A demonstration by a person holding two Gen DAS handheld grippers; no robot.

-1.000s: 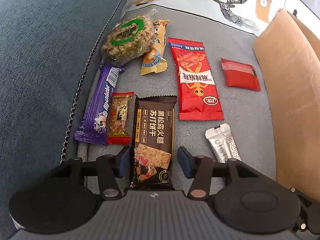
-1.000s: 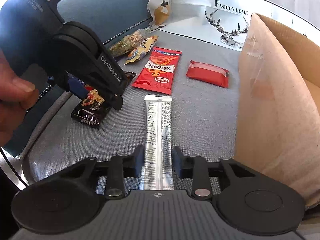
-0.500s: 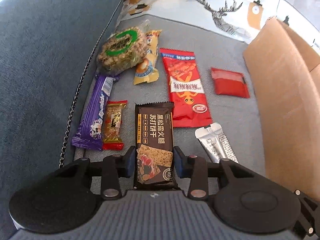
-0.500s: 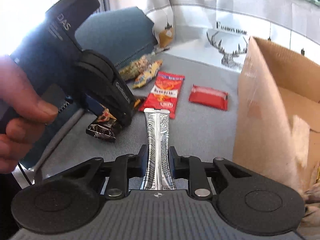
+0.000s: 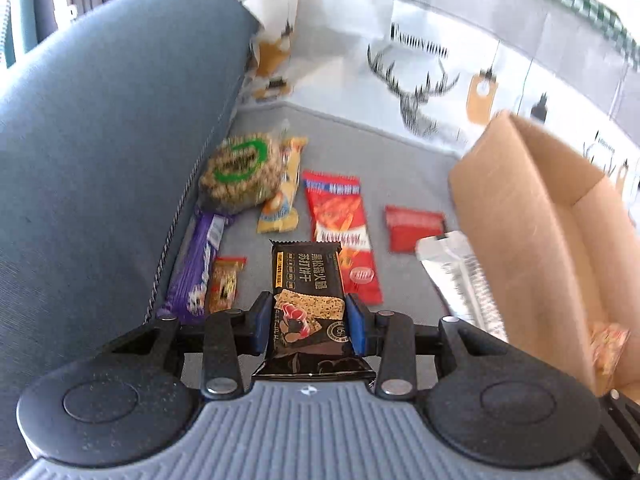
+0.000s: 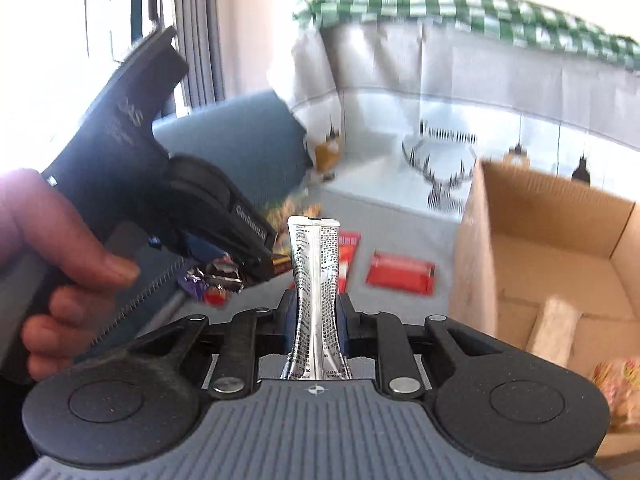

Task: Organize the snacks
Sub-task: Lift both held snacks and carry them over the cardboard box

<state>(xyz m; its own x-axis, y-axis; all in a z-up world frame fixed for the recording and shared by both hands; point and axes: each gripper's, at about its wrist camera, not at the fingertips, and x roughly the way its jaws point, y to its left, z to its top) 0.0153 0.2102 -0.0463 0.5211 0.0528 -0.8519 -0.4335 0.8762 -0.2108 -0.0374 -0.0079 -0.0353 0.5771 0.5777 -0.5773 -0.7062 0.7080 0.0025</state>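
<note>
Left wrist view shows the left hand-held gripper (image 5: 308,322) clamped on a black rectangular cracker packet (image 5: 307,280), raised above the grey sofa seat (image 5: 400,168) where other snacks lie beside an open brown cardboard box (image 5: 520,216). The right hand-held gripper (image 6: 316,316) pinches a silver foil sachet (image 6: 316,276), its jaws nearly together, left of that box.
</note>
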